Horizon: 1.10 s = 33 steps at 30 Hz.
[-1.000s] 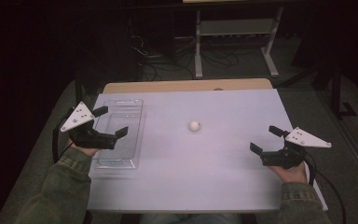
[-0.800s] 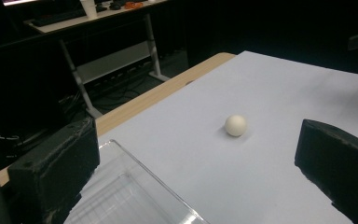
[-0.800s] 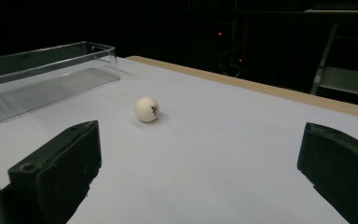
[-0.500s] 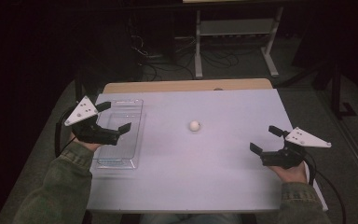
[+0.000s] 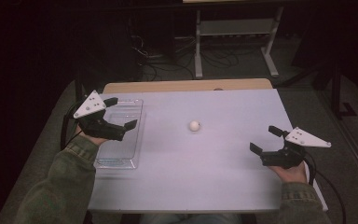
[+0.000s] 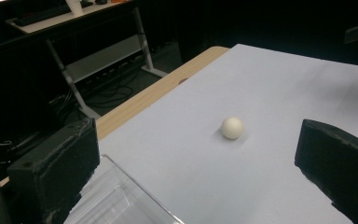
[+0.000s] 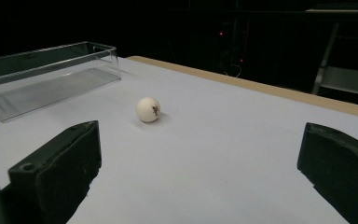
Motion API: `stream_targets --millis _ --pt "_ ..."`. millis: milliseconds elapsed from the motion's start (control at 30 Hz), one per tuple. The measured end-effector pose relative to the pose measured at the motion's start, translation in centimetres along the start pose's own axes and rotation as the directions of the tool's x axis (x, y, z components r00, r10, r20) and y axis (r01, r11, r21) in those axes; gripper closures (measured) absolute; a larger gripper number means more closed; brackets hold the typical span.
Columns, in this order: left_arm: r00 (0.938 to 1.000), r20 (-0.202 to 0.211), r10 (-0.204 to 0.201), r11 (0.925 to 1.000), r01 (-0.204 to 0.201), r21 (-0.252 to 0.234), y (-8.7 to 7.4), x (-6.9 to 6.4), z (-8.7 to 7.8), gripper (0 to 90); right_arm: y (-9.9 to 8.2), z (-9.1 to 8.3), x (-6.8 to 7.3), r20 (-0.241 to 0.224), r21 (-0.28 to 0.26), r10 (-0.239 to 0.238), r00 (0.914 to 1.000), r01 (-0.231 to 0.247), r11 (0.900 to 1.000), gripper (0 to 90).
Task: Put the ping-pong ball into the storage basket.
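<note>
White surface (image 5: 214,172) with a wooden strip along its far edge, seen from above; beyond it a dark floor with cables and a metal shelf frame (image 5: 235,32).

Clear tray (image 5: 126,140), rectangular, empty, lying flat at the left side of the surface. In the right tool view it sits at upper left (image 7: 42,74), well apart from the ball.

Left tool (image 5: 116,113), held above the tray in the person's left hand, grey plate uppermost. Jaws spread wide, holding nothing. In its own view the jaws frame the ball, which lies ahead and between them, clear of both; the tray's corner (image 6: 121,196) shows just below the near jaw.

Right tool (image 5: 265,140), held low over the right side of the surface in the person's right hand. Jaws spread wide, holding nothing. The ball lies ahead and toward its left jaw, well apart.

Ball (image 5: 194,125), small, white, resting on the bare surface near its centre, between tray and right tool, touching neither. A dark mark shows on it in the right tool view (image 7: 148,109).
</note>
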<state>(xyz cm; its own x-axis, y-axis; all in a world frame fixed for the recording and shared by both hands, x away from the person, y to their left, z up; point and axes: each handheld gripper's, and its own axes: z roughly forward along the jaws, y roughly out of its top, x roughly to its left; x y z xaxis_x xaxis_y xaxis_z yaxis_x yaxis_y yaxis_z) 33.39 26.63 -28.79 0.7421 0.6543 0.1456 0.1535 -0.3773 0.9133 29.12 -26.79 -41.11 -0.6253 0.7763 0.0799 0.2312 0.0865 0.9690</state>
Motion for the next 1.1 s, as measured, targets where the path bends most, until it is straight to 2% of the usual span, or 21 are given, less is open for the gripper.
stream_targets --millis 467,667,800,1100 --pt "0.9977 0.050 0.045 0.9974 -0.047 0.055 1.5 -0.3 1.8 0.0 0.0 0.0 0.0 -0.006 0.006 0.003 1.0000 -0.003 1.0000 0.0" --pt "0.9924 0.102 0.069 0.9935 -0.077 0.084 2.0 -0.5 2.7 0.0 0.0 0.1 0.0 -0.007 0.010 0.002 1.0000 -0.002 0.9999 0.0" --pt "0.9891 0.120 0.085 0.9909 -0.096 0.094 2.5 -0.7 3.4 0.0 0.0 0.1 0.0 -0.008 0.012 0.001 1.0000 -0.001 0.9999 0.0" --pt "0.9857 0.136 0.100 0.9860 -0.117 0.119 3.0 -0.8 4.3 0.0 0.0 0.1 0.0 -0.009 0.015 -0.001 1.0000 0.002 0.9999 0.0"
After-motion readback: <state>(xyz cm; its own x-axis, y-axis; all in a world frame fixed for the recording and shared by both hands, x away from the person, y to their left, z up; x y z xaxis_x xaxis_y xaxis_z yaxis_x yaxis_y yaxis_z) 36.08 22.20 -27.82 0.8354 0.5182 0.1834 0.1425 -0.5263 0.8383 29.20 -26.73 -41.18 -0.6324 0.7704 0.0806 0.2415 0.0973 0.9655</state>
